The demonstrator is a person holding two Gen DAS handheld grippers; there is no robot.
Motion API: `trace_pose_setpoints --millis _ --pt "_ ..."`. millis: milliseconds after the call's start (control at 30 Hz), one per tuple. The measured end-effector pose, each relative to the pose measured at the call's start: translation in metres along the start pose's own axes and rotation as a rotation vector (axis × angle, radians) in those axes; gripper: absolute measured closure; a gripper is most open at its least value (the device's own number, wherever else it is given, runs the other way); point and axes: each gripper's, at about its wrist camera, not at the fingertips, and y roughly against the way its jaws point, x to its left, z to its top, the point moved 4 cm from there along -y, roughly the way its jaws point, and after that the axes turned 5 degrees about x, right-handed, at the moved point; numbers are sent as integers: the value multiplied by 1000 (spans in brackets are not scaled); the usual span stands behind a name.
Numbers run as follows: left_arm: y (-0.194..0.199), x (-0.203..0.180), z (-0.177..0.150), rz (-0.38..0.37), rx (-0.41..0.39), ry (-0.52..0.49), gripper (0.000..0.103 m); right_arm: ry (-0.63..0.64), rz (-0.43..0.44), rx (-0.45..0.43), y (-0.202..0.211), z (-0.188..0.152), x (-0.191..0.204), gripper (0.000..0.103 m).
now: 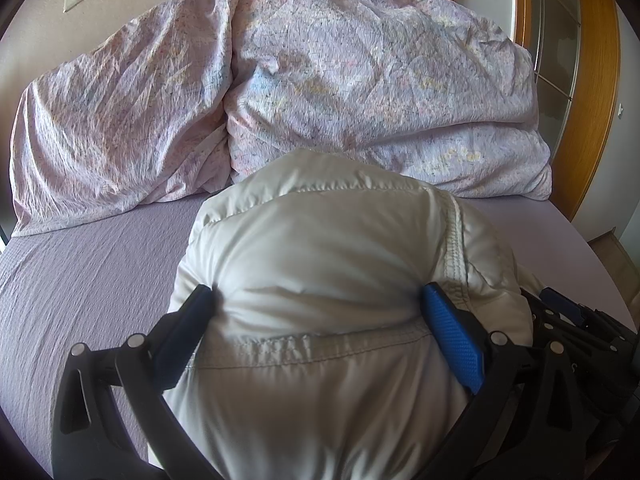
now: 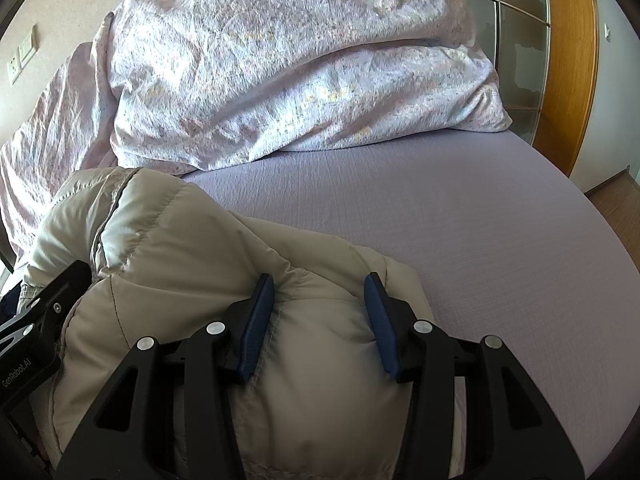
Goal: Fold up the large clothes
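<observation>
Jacket (image 1: pixel 320 248), pale puffy, bunched on lilac bed (image 1: pixel 92 272), near the duvet (image 1: pixel 360 80) heaped by the wall. L gripper (image 1: pixel 316 300): wide bulge of jacket pinched between both pads, fabric dimpled at each. R gripper (image 2: pixel 320 284): narrower fold of jacket pinched, pads pressing in. Both grippers side by side.

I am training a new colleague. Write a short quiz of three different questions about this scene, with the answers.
1. True or false: both grippers are closed on the puffy jacket.
2. What lies heaped behind the jacket? A) patterned duvet B) towels C) books
3. Fill in: the jacket rests on a ____ bed sheet.

Key:
1. True; the left gripper and the right gripper each pinch a bulge of padding.
2. A, the patterned duvet.
3. Lilac (purple).
</observation>
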Motion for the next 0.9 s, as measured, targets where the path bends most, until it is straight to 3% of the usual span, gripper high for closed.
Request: trace_pose_setpoints --millis 267,367,467,533,567,900 --pt "-1 -1 1 1 19 -6 2 12 -18 13 0 2 1 54" --pt "2 -1 3 2 50 -25 2 34 -25 64 0 7 2 52" --pt "12 0 2 -5 77 -52 2 60 -29 118 7 12 2 46" --pt "23 3 1 -16 89 -56 2 60 -10 139 14 13 -1 34" --pt "29 6 0 -17 92 -58 2 54 -12 150 18 16 -6 19" --pt "71 39 -14 -34 95 0 2 -2 74 156 60 1 -25 17"
